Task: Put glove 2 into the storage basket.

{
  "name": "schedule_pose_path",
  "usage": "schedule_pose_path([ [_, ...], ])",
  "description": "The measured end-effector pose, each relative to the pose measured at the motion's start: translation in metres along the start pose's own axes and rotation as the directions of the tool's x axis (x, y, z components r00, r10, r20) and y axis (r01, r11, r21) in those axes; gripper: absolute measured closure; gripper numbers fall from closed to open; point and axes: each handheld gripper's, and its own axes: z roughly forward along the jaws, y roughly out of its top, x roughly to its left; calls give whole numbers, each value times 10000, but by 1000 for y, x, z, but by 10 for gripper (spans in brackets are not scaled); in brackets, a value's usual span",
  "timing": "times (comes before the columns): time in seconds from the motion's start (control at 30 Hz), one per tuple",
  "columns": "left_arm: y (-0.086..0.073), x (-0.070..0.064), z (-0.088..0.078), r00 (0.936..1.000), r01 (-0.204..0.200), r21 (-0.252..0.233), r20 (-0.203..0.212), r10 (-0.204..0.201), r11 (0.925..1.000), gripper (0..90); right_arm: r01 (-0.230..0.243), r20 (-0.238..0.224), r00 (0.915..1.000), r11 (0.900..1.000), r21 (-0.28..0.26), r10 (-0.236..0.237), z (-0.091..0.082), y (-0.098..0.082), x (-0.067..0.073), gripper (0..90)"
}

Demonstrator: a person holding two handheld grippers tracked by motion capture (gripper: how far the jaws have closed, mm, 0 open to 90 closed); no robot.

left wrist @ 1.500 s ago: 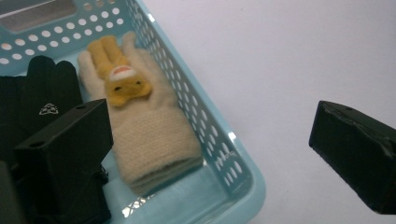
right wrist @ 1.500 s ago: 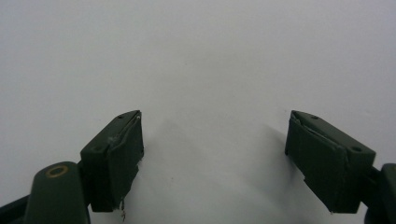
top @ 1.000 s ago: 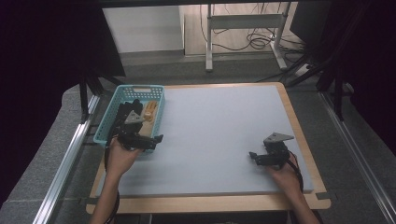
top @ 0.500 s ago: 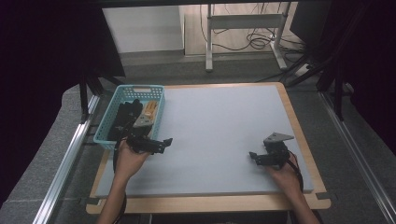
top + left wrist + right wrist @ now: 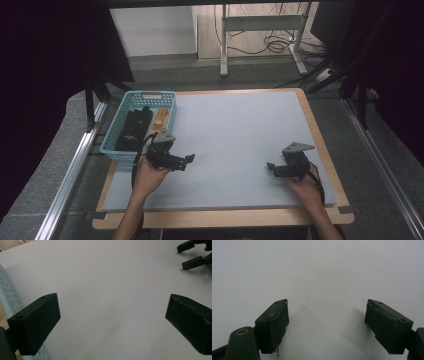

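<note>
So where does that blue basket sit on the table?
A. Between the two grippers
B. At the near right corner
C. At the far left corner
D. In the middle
C: in the high view the basket sits at the table's far left corner, just beyond the left gripper, with the right gripper well off to the other side.

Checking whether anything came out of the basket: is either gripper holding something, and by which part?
Nothing is held. The left gripper and right gripper are both open over the bare table.
</note>
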Motion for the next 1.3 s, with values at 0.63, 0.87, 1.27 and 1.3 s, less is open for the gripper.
schedule_pose_path([
  [0.63,3,-31,20,9947,-467,-286,901,491,9985,1,0,0,10000,10000,0,0,0,0,0,189],
  [0.87,3,-44,31,9906,-671,-308,1171,703,9973,0,-1,0,10000,10000,0,1,0,0,0,189],
  [1.27,-8,-57,53,9845,-960,-22,1473,953,9954,0,5,0,10000,10000,-3,-5,0,0,0,189],
  [1.3,-10,-58,55,9841,-977,-5,1492,967,9952,0,1,-1,10000,10000,-1,-1,0,0,0,189],
])
